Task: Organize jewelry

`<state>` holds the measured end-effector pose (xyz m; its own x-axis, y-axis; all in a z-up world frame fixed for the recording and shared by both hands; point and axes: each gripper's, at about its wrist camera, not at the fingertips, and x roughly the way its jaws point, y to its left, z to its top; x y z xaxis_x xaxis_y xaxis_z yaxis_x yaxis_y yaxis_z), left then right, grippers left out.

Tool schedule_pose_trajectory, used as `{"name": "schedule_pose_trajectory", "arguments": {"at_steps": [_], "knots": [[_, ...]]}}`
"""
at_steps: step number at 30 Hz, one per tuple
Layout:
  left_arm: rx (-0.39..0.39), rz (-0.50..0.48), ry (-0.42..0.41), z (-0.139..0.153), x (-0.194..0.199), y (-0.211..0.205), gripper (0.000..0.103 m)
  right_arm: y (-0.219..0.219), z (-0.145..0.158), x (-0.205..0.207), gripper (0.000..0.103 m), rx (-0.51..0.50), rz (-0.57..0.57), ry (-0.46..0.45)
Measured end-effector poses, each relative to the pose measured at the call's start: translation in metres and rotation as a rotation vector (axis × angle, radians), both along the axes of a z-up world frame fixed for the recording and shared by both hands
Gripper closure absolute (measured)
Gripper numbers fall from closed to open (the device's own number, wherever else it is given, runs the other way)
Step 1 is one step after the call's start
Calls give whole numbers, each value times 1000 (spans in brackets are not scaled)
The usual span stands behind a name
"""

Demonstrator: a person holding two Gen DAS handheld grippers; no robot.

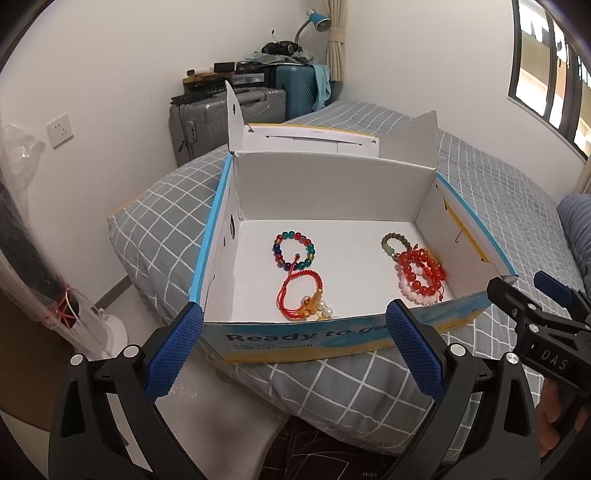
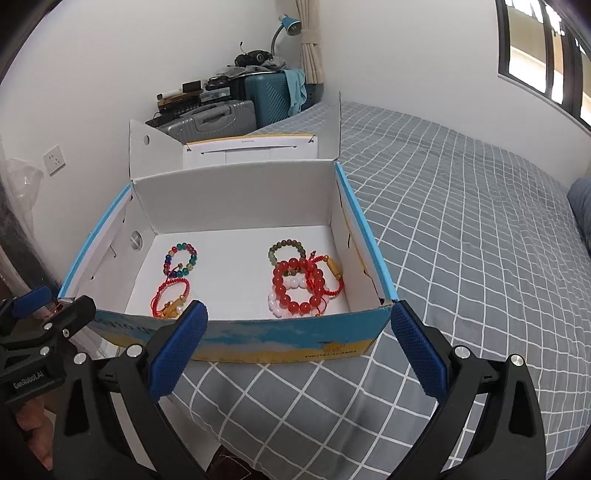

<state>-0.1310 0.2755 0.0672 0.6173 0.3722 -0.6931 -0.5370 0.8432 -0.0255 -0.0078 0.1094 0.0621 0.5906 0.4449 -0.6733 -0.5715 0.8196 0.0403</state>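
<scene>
An open white cardboard box (image 1: 332, 173) with blue edges stands on the bed; it also shows in the right wrist view (image 2: 236, 192). Inside on the left lie a multicoloured bead bracelet (image 1: 293, 249) (image 2: 181, 260) and a red cord bracelet with gold charm (image 1: 301, 295) (image 2: 170, 300). On the right lie a green-brown bead bracelet (image 1: 395, 242) (image 2: 287, 249), a red bead bracelet (image 1: 421, 271) (image 2: 299, 284) and a pink-white one (image 1: 413, 291) (image 2: 275, 304), piled together. My left gripper (image 1: 293, 354) and right gripper (image 2: 299, 349) are open and empty, just before the box's front wall.
The bed (image 2: 461, 221) has a grey checked cover. Suitcases (image 1: 221, 110) with clutter stand against the far wall beside a blue lamp (image 1: 317, 20). A wall socket (image 1: 60, 130) is at left. The box lid (image 1: 310, 140) stands open behind.
</scene>
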Motion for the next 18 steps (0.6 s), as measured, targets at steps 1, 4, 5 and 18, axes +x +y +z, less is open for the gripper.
{"name": "schedule_pose_trajectory", "arguments": {"at_steps": [1,4,5,18], "knots": [[-2,0,1,0,0,0,6,0,-1,0,8,-2,0,1],[3,2,1,0,2,0,6,1,-3,-1,8,-5,5,5],[5,10,5,-1,2,0,6,2,-3,-1,8,-9,7,2],[-11,24,33,-8,8,2,6,2,-7,1,8,-13,7,14]]}}
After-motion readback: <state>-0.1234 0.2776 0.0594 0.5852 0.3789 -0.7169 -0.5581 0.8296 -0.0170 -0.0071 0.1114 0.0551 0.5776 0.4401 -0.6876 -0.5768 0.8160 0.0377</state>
